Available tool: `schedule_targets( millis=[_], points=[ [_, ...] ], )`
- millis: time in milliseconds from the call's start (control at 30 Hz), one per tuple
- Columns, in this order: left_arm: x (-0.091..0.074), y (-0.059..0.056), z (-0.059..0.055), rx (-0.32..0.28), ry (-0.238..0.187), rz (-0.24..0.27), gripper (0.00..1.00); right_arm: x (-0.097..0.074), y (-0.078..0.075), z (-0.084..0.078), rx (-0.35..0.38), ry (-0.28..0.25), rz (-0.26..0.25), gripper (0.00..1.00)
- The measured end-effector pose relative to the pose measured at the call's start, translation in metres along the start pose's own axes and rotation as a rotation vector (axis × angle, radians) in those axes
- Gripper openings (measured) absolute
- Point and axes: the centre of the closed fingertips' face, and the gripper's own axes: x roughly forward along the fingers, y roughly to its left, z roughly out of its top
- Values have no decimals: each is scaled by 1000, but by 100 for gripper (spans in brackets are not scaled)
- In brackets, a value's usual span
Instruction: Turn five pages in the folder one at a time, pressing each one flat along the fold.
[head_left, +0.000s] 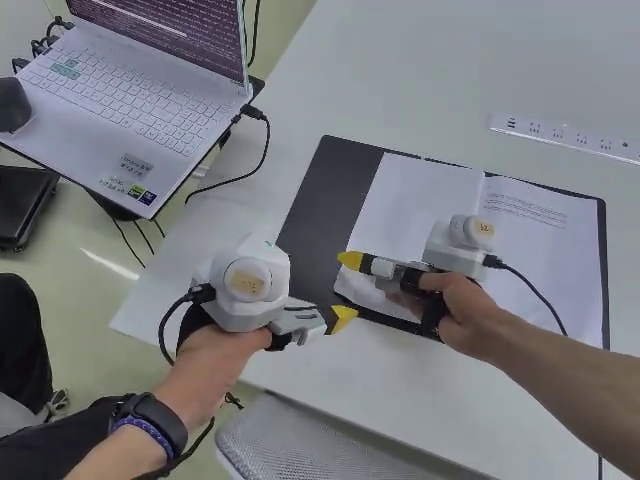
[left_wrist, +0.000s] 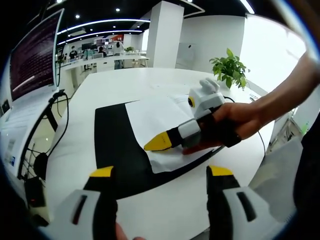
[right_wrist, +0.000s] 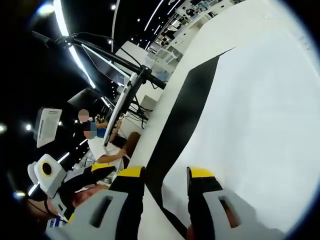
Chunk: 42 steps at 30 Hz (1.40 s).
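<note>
A black folder (head_left: 320, 200) lies open on the white table, with a white top page (head_left: 420, 205) and a printed page (head_left: 545, 240) to its right. My right gripper (head_left: 352, 262) reaches leftward low over the page's near left corner. Its jaws stand open by a narrow gap (right_wrist: 165, 173), and the page edge (right_wrist: 172, 165) against the black cover (right_wrist: 185, 115) runs through that gap. My left gripper (head_left: 338, 320) hovers at the table's near edge just in front of the folder. It is wide open (left_wrist: 161, 172) and empty, looking at the right gripper (left_wrist: 160, 142) and the folder (left_wrist: 112, 145).
An open laptop (head_left: 140, 90) sits at the far left with a black cable (head_left: 250, 160) trailing toward the folder. A white power strip (head_left: 565, 135) lies at the far right. A grey mesh chair seat (head_left: 300, 445) stands below the table's near edge. A potted plant (left_wrist: 230, 67) stands beyond.
</note>
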Motion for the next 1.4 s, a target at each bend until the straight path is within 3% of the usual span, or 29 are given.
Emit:
schedule_targets(
  millis=[133,267,533,800,933,1133,1400],
  points=[
    [4,-1,1,-1,0,-4,72,-8,-1,2,-7,-7,-6,36],
    [8,-3,2,3,0,-10,70,-18,-5,13,-6,-33,-5,40],
    [21,-6,2,9,10,-32,67,-51,14,34,-48,-98,-12,41],
    [31,-9,9,26,7,-51,63,-78,13,41,-84,-120,-39,42],
    [39,-12,8,15,3,-70,57,-92,-3,46,-80,-128,-59,42],
    [56,-16,3,8,6,-96,38,-106,-11,49,-64,-155,-78,41],
    [75,-12,-10,-10,56,-94,22,-121,-26,46,-14,-184,-100,40]
  ],
)
